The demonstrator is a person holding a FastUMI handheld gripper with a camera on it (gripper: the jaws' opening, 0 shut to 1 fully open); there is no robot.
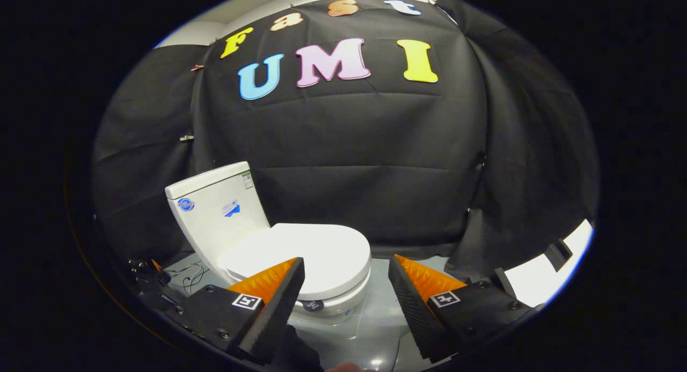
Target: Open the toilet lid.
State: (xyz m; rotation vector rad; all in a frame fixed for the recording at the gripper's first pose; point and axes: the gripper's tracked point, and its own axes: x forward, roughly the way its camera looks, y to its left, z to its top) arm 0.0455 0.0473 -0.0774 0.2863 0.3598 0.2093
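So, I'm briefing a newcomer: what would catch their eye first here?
The glossy white ceramic toilet, its lid shut flat, stands just beyond the fingers against the black cloth wall. The gripper hangs open before it, one finger overlapping the lid's front edge.

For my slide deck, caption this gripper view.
Open gripper approaches a white toilet, its lid still closed.

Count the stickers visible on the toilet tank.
3 on the tank: a round one near its upper rear corner, a blue one mid-side, a label under the tank's top edge. Other faces are hidden. Fingers open.
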